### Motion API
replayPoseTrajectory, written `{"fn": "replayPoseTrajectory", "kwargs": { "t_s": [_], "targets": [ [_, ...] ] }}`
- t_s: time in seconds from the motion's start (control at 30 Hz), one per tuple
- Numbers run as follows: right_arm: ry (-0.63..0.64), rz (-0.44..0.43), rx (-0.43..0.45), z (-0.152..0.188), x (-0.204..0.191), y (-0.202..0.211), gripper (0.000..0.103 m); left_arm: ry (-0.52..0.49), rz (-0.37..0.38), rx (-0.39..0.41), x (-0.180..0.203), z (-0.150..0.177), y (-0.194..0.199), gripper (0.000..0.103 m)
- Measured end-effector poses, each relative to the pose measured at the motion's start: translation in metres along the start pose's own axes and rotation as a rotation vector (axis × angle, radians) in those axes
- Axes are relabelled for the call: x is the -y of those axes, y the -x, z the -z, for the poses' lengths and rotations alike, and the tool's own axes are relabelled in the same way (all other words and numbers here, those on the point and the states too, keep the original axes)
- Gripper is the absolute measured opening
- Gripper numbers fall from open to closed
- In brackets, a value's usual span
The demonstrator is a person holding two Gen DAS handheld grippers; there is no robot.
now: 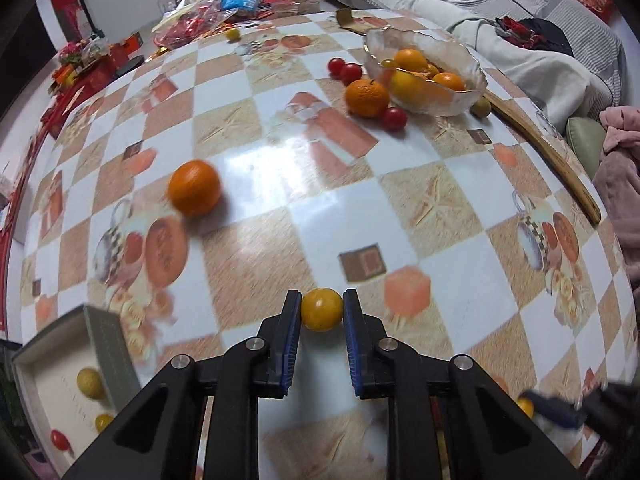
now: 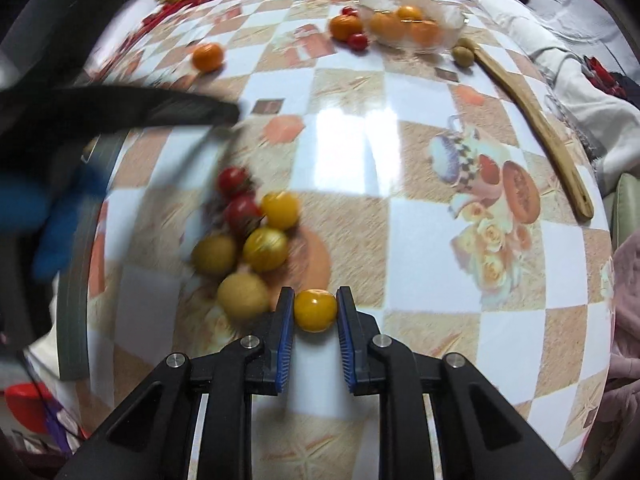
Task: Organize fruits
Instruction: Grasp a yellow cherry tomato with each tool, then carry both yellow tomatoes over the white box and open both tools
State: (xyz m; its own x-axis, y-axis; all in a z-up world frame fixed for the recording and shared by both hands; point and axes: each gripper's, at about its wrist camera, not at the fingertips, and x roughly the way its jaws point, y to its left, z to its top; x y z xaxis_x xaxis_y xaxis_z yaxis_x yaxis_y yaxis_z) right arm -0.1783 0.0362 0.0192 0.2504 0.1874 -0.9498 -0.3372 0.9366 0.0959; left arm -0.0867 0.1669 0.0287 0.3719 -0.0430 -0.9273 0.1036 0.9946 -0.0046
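Left wrist view: yellow cherry tomato [image 1: 322, 309] pinched between blue pads [image 1: 293, 340] of left hand-held gripper [image 1: 322, 312], near-round, no clear long axis, above checkered surface [image 1: 256, 160]. Right wrist view: second yellow tomato [image 2: 315, 310] clamped in right hand-held gripper [image 2: 313, 312], wider than tall, long axis across jaws. Just left: blurred fruit cluster [image 2: 256, 240]. Far right: glass bowl [image 1: 474, 66] holding oranges; lone orange [image 1: 194, 193] mid-left; grey box [image 1: 104, 344] bottom-left.

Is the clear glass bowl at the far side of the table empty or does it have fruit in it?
Not empty. The clear, wavy-rimmed glass bowl holds several orange and yellow fruits, visible through its wall in both views; more fruit lies outside beside it.
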Motion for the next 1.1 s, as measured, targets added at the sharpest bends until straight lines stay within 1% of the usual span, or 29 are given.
{"fn": "replayPoseTrajectory", "kwargs": {
  "t_s": [0.07,0.2,0.33,0.43,0.6,0.87,1.1],
  "targets": [
    [-0.015,-0.007,0.002,-0.008,0.006,-0.001,0.023,0.014,0.001,0.004,-0.006,0.009,0.009,0.023],
    [0.0,-0.023,0.001,-0.024,0.008,-0.007,0.023,0.042,0.003,0.009,-0.018,0.023,0.024,0.022],
    [-0.006,-0.033,0.001,-0.037,0.003,-0.008,0.023,0.078,0.001,0.022,-0.031,0.036,0.041,0.022],
    [-0.002,-0.042,-0.005,-0.036,0.0,-0.007,0.023,0.105,-0.006,0.029,-0.043,0.044,0.052,0.022],
    [0.021,-0.053,-0.011,-0.043,-0.01,0.0,0.023,0.168,-0.024,0.039,-0.069,0.061,0.066,0.023],
    [0.071,-0.082,-0.003,-0.056,-0.039,0.01,0.023,0.275,-0.059,0.043,-0.118,0.094,0.085,0.022],
    [0.144,-0.128,0.011,-0.072,-0.083,0.016,0.023,0.346,-0.09,0.03,-0.149,0.121,0.094,0.022]
  ]
}}
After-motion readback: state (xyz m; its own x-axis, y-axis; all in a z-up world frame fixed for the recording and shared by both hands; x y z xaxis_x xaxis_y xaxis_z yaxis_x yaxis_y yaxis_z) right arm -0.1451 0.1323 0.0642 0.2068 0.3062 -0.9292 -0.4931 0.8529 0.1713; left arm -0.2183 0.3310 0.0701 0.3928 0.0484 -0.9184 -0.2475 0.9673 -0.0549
